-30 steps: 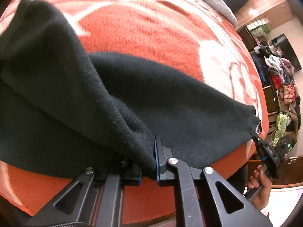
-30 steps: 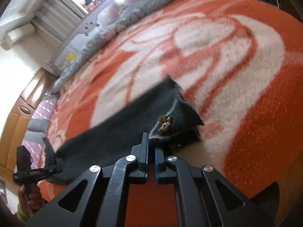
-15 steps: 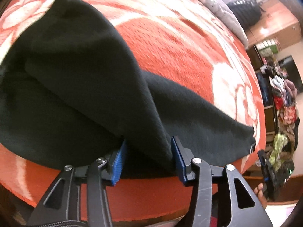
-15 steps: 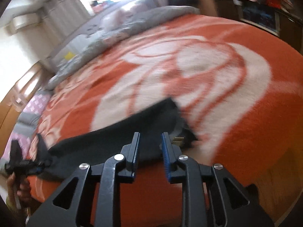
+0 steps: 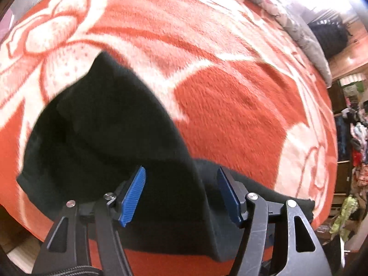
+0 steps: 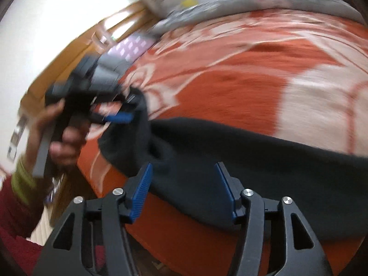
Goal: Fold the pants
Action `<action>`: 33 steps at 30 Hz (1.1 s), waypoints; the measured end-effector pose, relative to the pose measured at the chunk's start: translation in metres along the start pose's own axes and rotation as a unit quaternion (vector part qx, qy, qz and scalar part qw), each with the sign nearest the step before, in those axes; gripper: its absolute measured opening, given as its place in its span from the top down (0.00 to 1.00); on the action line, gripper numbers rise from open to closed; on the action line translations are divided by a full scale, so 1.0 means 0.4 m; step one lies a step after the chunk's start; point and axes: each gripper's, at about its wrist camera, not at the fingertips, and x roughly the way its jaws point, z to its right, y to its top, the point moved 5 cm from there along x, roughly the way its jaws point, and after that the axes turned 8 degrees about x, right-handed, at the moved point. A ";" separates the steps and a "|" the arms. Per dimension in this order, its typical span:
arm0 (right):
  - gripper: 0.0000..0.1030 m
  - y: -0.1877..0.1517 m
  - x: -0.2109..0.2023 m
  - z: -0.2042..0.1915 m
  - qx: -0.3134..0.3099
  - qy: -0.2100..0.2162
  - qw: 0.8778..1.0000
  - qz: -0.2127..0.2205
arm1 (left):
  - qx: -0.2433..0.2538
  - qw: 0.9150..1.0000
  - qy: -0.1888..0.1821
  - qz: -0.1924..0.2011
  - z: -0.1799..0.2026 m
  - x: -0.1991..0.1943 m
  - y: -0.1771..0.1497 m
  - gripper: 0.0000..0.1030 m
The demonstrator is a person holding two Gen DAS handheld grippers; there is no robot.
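Bed covered by an orange-and-cream floral blanket [image 5: 230,105]; grey quilt [image 5: 299,23] along its far edge. Black pants [image 5: 110,142] lie on the blanket near the bed's front edge, one layer doubled over another. Left gripper [image 5: 181,195]: jaws wide apart over the fold, gripping nothing. Right gripper [image 6: 184,188]: jaws wide apart above the fabric, empty. Right view blurred.

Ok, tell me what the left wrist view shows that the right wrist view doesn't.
Only the left wrist view: the pants' far folded end and a clothes pile at right. Only the right wrist view: the person's hand holding the left hand-held gripper, open. Both: the black pants on the orange blanket, seen between open jaws; right hand-held gripper open too.
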 end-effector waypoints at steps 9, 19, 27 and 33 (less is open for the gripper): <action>0.44 -0.003 0.188 -0.105 -0.081 0.002 0.995 -0.060 | 0.035 0.998 0.045 -0.005 -0.029 0.044 0.030 0.87; 0.93 0.001 0.157 -0.156 -0.149 0.006 0.988 -0.039 | 0.001 0.990 -0.049 0.130 -0.100 -0.113 -0.080 0.94; 0.93 -0.053 0.165 -0.195 -0.249 -0.020 0.967 -0.052 | -0.041 0.980 -0.105 0.165 -0.195 -0.150 -0.224 0.94; 0.93 -0.072 0.183 -0.207 -0.277 -0.036 0.958 -0.068 | -0.087 0.976 -0.128 0.155 -0.275 -0.097 -0.291 0.94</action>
